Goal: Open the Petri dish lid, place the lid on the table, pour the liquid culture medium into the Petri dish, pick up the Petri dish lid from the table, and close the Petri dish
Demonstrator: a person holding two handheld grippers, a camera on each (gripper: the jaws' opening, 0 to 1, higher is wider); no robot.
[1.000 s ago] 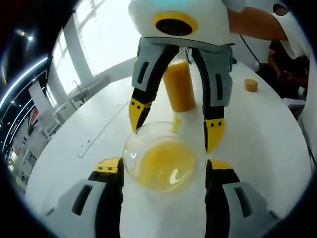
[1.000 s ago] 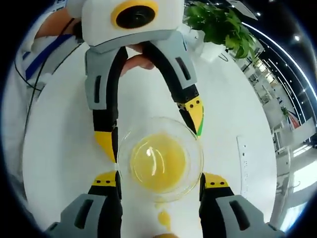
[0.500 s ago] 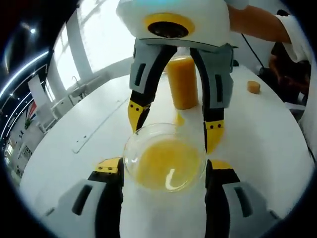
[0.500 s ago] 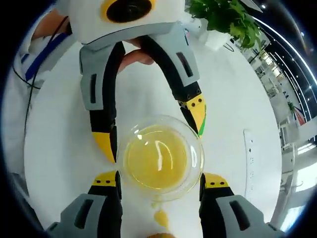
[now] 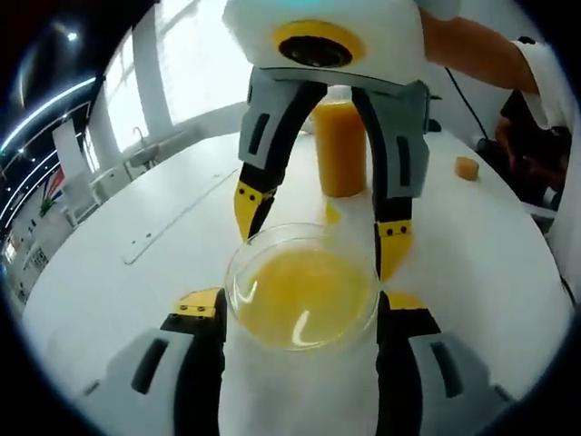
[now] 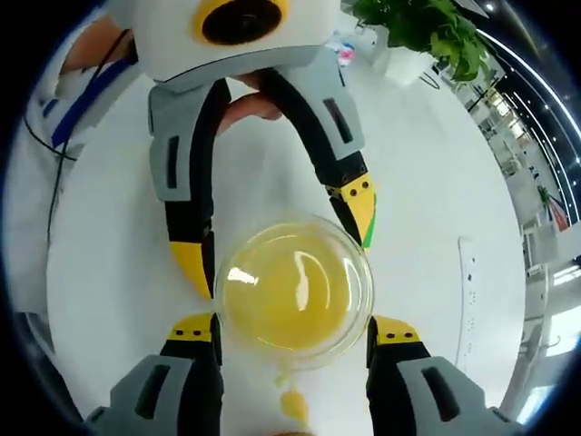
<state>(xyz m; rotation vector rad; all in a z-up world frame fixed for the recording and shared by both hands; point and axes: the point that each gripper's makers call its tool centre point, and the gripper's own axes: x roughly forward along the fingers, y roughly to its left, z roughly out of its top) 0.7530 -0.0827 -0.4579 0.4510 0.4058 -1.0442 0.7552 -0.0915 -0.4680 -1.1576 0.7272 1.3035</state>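
Orange liquid fills the clear Petri dish (image 5: 302, 287) in the left gripper view, where the dish sits on the white table (image 5: 136, 300) between the yellow-tipped jaws of the left gripper (image 5: 302, 313). Those jaws stand on either side of the dish at its rim; whether they press on the glass I cannot tell. From the far side the right gripper (image 5: 320, 227) reaches in, its two tips spread and set at the far rim of the dish. Beyond it stands a bottle of orange medium (image 5: 340, 150), upright on the table, with a small orange spill (image 5: 332, 214) just near of its foot. Far right lies a small orange cap (image 5: 467, 168).

In the right gripper view the same Petri dish (image 6: 294, 291) lies between the right gripper (image 6: 294, 338) jaws, which flank its rim left and right; contact cannot be told. The left gripper (image 6: 277, 238) comes from the far side, tips apart at the dish's far edge. An orange drop (image 6: 293, 402) marks the table (image 6: 427, 209) just near of the dish. A green plant (image 6: 427, 32) stands at the far right.
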